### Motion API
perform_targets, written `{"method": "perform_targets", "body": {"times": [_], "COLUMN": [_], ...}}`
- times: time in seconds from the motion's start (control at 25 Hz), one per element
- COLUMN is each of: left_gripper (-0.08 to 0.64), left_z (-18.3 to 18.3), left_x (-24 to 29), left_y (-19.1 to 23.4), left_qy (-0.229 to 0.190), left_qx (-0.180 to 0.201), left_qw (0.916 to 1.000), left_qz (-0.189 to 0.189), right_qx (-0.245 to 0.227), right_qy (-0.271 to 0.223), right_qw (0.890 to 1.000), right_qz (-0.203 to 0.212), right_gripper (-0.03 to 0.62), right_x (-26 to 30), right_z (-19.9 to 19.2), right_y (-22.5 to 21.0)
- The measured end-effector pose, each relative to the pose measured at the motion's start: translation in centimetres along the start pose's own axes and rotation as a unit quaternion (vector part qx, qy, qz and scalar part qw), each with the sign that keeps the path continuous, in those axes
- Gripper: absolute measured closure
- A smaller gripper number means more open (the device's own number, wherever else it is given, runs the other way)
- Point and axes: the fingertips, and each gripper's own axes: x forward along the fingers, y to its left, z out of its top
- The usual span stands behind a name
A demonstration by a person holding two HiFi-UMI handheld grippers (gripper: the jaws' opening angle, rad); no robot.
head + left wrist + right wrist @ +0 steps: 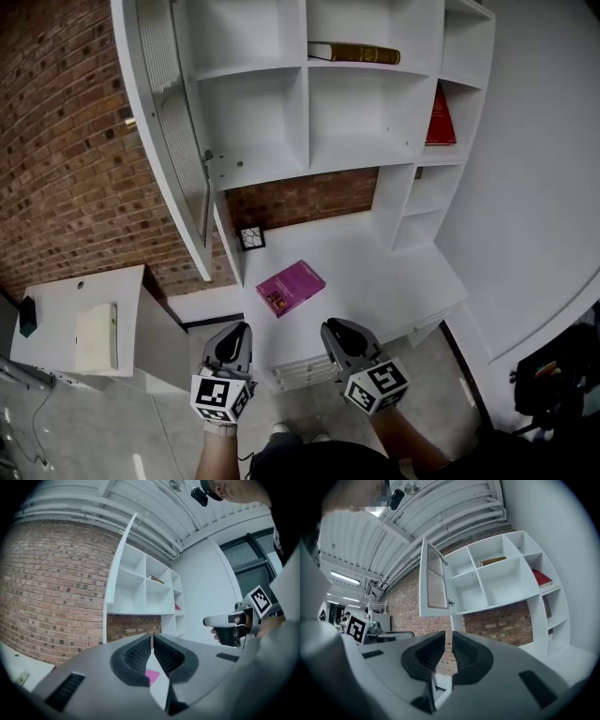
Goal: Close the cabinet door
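One white desk [380, 251]; brick wall [66, 169]; floor [103, 433] perhaps concrete.

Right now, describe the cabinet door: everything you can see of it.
The cabinet door is white: a plain frame around a pale, ribbed inset panel, painted wood by its look. It stands swung wide open, sticking out from the left side of the white shelf unit, hung by hinges at the upper-left compartment's edge. A small knob-like piece shows on its free edge. It hangs above the desk, near the brick wall; only the hinges touch it.
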Motion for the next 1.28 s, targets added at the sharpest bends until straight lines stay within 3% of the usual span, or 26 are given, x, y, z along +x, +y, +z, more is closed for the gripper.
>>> {"method": "perform_targets", "body": {"times": [0.2, 0.56, 0.96, 1.28], "left_gripper": [0.549, 0.513, 0.449, 0.425], "left_z": [1.4, 3.6, 6.6, 6.6], "left_x": [-0.8, -0.2, 2.0, 3.8], "left_y": [3.8, 7.7, 9.9, 10.6], "left_qy": [-0.01, -0.025, -0.059, -0.054], "left_qx": [0.017, 0.03, 0.045, 0.032], "left_qw": [0.9991, 0.9981, 0.9964, 0.9977], "left_qz": [0.036, 0.047, 0.041, 0.027], "right_qx": [-0.004, -0.01, -0.02, -0.025], "right_qy": [0.009, 0.008, -0.002, 0.003], "right_qw": [1.0, 0.999, 1.0, 1.0], "right_qz": [0.022, 0.037, 0.011, -0.011], "right_gripper": [0.537, 0.537, 0.537, 0.537], "right_x": [3.0, 7.1, 8.9, 9.4], "right_z": [0.2, 1.3, 2.1, 1.9], "right_y": [1.4, 3.1, 1.6, 1.3]}}
